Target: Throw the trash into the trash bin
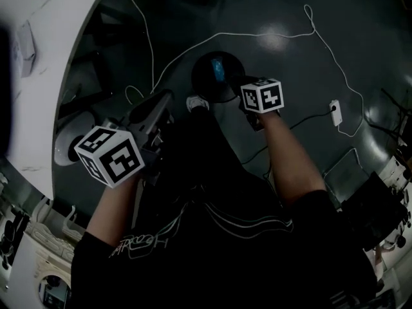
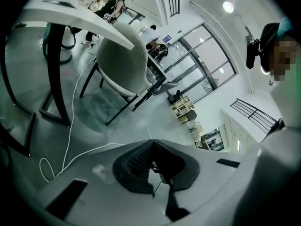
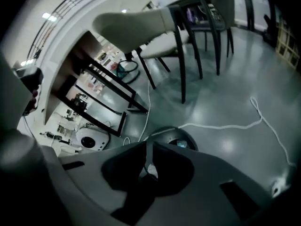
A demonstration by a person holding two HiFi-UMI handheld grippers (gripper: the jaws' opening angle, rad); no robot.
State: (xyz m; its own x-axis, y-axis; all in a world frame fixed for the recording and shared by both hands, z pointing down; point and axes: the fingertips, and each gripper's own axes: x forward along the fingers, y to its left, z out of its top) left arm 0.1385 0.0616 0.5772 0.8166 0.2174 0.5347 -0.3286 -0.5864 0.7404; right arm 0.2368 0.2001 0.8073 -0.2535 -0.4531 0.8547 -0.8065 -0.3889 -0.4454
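Note:
A round black trash bin (image 1: 207, 81) stands on the dark floor, with a blue piece of trash (image 1: 219, 68) lying inside it. My right gripper (image 1: 235, 84) hangs just right of the bin's rim, pointing steeply down. In the right gripper view its jaws (image 3: 148, 160) meet in a line, shut, with nothing clearly between them; the bin (image 3: 165, 134) and the blue trash (image 3: 182, 145) lie just beyond the tips. My left gripper (image 1: 166, 99) is held left of the bin. Its jaws (image 2: 151, 160) are shut and hold nothing.
A white cable (image 1: 257, 36) loops over the floor behind the bin, with a white adapter (image 1: 335, 111) at the right. A white table (image 1: 38, 56) curves along the left. A white chair (image 2: 124, 60) and black table legs (image 2: 56, 74) stand ahead. The person's shoe (image 1: 197, 103) is beside the bin.

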